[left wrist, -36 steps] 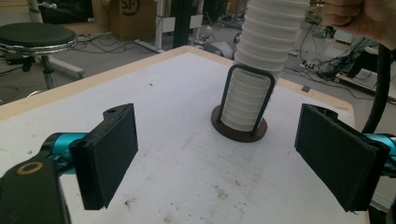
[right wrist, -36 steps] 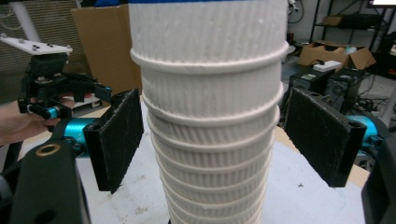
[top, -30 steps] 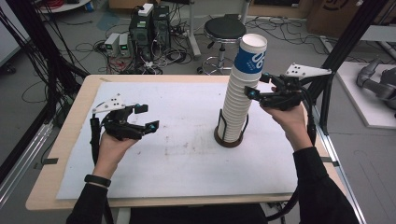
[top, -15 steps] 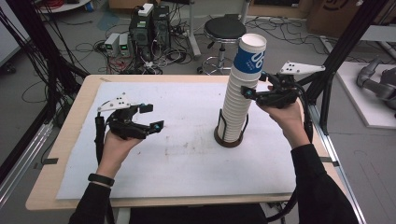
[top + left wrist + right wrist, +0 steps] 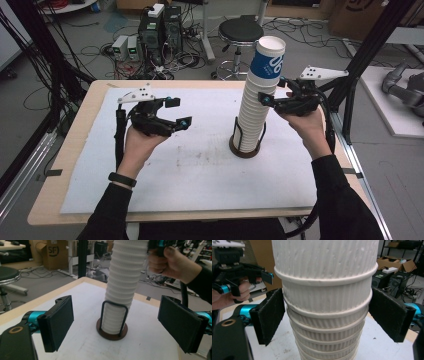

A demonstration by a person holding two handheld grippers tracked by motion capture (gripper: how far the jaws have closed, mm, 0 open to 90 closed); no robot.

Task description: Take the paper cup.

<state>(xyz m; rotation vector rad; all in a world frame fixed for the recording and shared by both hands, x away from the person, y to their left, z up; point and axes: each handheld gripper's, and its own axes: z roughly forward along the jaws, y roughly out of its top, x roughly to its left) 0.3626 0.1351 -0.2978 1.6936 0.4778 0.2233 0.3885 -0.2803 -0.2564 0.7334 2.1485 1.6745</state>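
A tall stack of white ribbed paper cups (image 5: 251, 112) stands in a black wire holder on a round brown base (image 5: 245, 150) right of the table's middle. The top cup (image 5: 268, 59) has a blue band. My right gripper (image 5: 267, 96) reaches around the upper stack (image 5: 325, 302). Its jaws have just been opening and now stand open, with the stack between the black pads (image 5: 270, 317) and close to both. My left gripper (image 5: 180, 111) hangs open and empty above the mat, left of the stack. In the left gripper view it points at the holder (image 5: 112, 325).
A white mat (image 5: 195, 170) covers the wooden table (image 5: 75, 150). Beyond the far edge are a black stool (image 5: 241, 31), computer cases (image 5: 160, 25) and loose cables on the floor. A black frame post (image 5: 370, 50) rises at the right.
My left gripper has risen and moved right toward the cup stack. The right hand has stayed at the stack's upper part.
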